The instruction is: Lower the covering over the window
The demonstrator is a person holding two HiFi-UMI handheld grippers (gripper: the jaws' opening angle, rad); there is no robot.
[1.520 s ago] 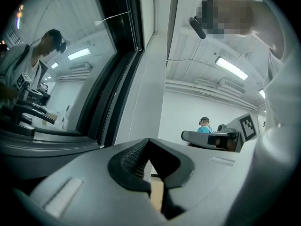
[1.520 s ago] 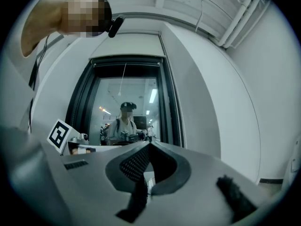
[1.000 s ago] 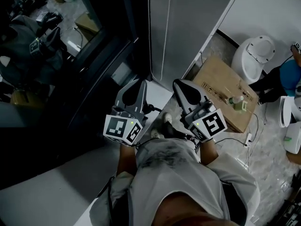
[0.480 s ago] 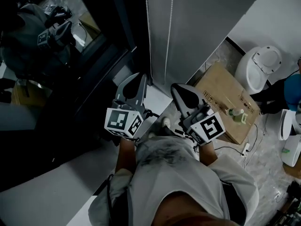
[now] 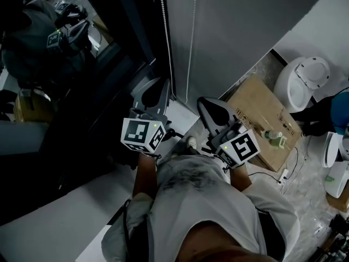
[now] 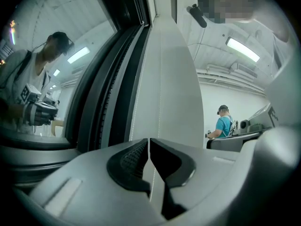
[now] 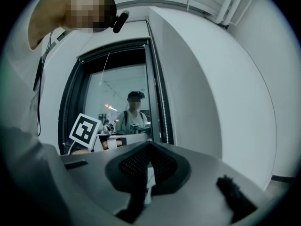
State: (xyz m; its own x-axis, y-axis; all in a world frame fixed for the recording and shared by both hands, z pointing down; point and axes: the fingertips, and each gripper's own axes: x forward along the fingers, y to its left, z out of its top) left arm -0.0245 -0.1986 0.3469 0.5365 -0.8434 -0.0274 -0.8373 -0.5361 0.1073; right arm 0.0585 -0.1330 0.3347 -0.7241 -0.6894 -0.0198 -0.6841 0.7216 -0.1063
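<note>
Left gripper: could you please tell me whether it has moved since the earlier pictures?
Yes: the left gripper, jaws opening around the cord, has moved up the window, away from the white ledge.

Blind (image 5: pixel 234 37) hangs right of window (image 5: pixel 54 75); box (image 5: pixel 253 105) on floor (image 5: pixel 305 165) beside it (bottle (image 5: pixel 271 136) atop).

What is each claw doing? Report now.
Left claw: opening, cord inside it.
Right claw: closed; whether it grips anything cannot be told.
</note>
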